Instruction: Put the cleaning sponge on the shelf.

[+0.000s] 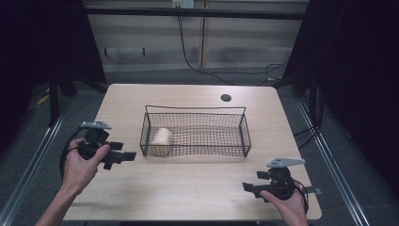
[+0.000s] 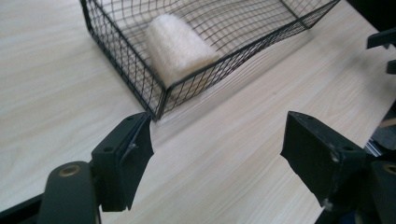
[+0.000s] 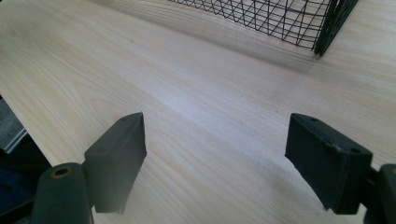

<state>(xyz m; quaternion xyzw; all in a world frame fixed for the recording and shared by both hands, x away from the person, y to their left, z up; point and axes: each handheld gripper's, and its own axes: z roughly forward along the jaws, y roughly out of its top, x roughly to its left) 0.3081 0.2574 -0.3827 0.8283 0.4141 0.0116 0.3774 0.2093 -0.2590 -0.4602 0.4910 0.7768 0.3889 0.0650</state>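
The pale roll (image 1: 162, 139) lies inside the wire basket (image 1: 244, 129) at its left end, its lower part blurred behind the mesh in the high view and its far end cut off at the top edge of the left gripper view. The left gripper (image 1: 123, 157) hovers just beside the basket's near left corner, jaws spread apart and empty. The right gripper (image 1: 248, 187) sits well apart over the bare table (image 1: 188, 193), jaws likewise wide, with the basket's near corner cropped at the top of its view.
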